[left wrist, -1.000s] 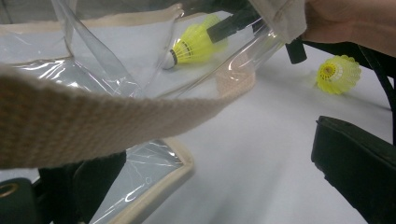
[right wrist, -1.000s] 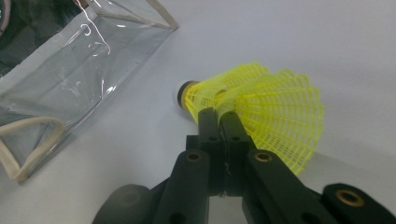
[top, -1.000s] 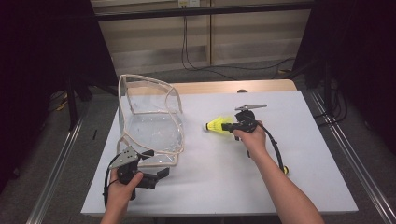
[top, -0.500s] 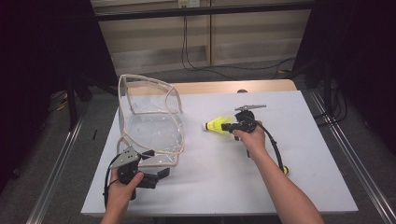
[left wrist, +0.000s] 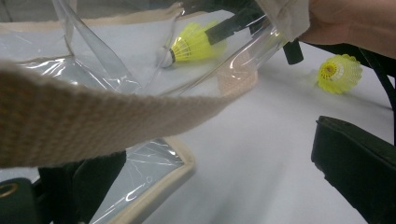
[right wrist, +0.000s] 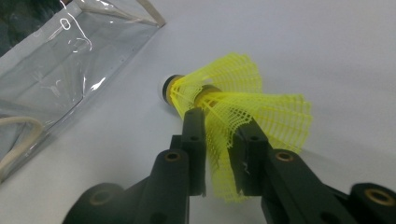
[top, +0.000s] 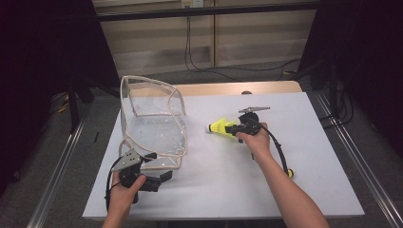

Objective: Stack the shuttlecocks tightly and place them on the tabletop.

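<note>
With the right gripper (right wrist: 219,140) pinching the yellow shuttlecock (right wrist: 238,100) by its skirt, carry it cork-first into the clear bag (top: 152,128); left gripper (top: 159,178) jaws spread, steadying the rim

So colour-wise: the shuttlecock (right wrist: 233,112) is bright neon yellow with a net-like mesh skirt and a white cap with a dark band at its 10 o'clock end. A second yellow shuttlecock (left wrist: 339,73) sits at 3 o'clock of the left gripper view, same mesh look. The bag (top: 152,126) is see-through clear plastic with beige woven trim and straps. Both the right gripper (right wrist: 219,140) and the left gripper (top: 159,179) are matte black, brass-coloured rivets on the jaws. The table (top: 309,156) is plain white, with a light wood edge at 12 o'clock.
</note>
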`<state>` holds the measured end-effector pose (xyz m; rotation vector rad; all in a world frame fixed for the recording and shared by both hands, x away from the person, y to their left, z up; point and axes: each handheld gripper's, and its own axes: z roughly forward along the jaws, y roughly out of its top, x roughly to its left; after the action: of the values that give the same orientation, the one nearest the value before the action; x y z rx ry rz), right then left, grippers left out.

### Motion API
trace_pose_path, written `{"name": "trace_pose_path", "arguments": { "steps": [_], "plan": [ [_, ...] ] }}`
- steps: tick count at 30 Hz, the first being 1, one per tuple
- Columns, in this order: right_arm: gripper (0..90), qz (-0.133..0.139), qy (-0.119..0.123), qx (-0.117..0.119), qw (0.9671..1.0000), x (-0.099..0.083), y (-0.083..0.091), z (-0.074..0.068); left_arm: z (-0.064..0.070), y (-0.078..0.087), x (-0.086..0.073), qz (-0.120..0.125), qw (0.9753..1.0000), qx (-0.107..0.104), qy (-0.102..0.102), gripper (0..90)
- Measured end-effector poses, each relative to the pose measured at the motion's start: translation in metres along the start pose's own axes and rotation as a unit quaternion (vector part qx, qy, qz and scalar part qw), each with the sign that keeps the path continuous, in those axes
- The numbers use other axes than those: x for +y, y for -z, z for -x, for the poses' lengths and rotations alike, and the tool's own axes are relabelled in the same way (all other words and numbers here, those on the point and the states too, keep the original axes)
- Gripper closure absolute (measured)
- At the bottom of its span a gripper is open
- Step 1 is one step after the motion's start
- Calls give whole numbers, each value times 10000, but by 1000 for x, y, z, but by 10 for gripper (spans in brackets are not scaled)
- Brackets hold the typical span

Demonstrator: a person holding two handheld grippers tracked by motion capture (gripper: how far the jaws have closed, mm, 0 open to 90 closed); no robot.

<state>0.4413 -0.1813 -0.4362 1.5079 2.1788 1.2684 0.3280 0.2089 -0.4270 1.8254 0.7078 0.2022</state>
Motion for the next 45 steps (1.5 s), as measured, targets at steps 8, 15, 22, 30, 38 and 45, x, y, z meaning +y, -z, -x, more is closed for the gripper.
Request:
{"name": "trace_pose_path", "arguments": {
  "steps": [8,15,22,30,38,45],
  "plan": [
    [680,84,61,-133,9999,1,2,-1,0,0,0,-24,10000,0,-2,33],
    [593,87,44,-215,9997,2,5,0,0,0,0,6,10000,12,-1,33],
    [537,91,109,-303,9994,3,10,0,0,0,0,17,10000,8,-4,33],
    [469,126,79,-375,9992,5,16,1,0,1,0,2,10000,-5,1,33],
    [439,136,68,-371,9992,5,19,-1,1,1,0,8,10000,-8,-5,33],
    [410,151,70,-400,9991,6,22,-2,1,1,0,17,10000,-2,-3,33]
  ]
}}
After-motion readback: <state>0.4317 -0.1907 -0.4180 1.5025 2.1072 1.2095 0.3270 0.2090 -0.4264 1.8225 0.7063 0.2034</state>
